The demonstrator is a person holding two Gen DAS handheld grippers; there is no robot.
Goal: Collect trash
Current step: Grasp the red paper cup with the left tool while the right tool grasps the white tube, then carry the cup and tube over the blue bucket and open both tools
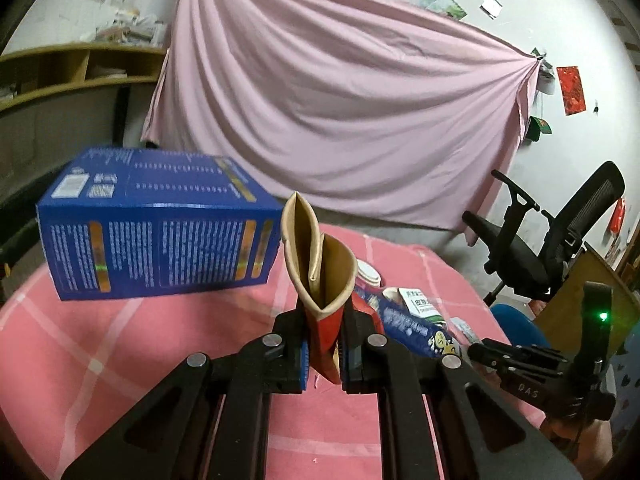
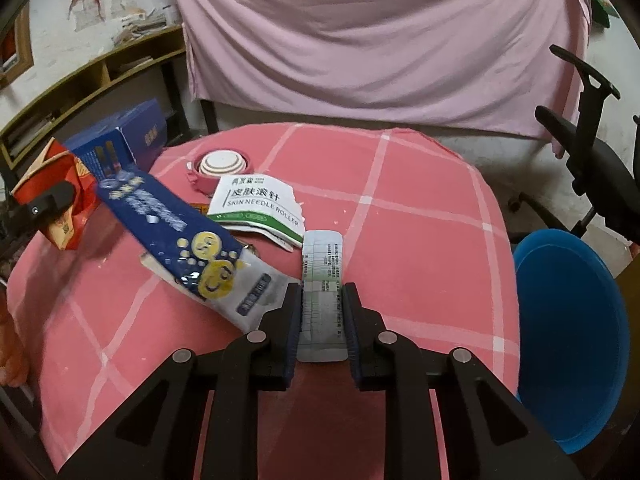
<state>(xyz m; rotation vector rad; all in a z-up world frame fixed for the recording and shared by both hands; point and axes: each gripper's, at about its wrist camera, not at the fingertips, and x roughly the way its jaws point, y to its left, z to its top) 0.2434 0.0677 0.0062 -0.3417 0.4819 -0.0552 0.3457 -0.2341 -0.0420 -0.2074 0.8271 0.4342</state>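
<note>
Grippers in the foreground, both closed on trash. My right gripper (image 2: 322, 320) has its jaws pressed against the two long edges of a flat grey pill strip (image 2: 322, 280), which lies on the pink checked tablecloth (image 2: 420, 216) and runs straight ahead from between the pads. Just left of it I see a blue and white wrapper (image 2: 192, 248) with yellow smiley faces; ahead and slightly left, a torn white packet (image 2: 258, 208) printed "SKIN NEEDLE ROLLER"; beyond that, a pink ring (image 2: 222, 166) with a white disc inside. A blue bin (image 2: 572, 336) stands off the table edge to the right.

My left gripper (image 1: 324, 354) pinches the lower part of a crushed red carton (image 1: 320, 280), its open tan mouth pointing upward. Ahead to the left I see a blue box (image 1: 160, 224). A pink sheet (image 1: 340, 100) hangs across the far wall, with a black office chair (image 1: 560, 240) to the right.
</note>
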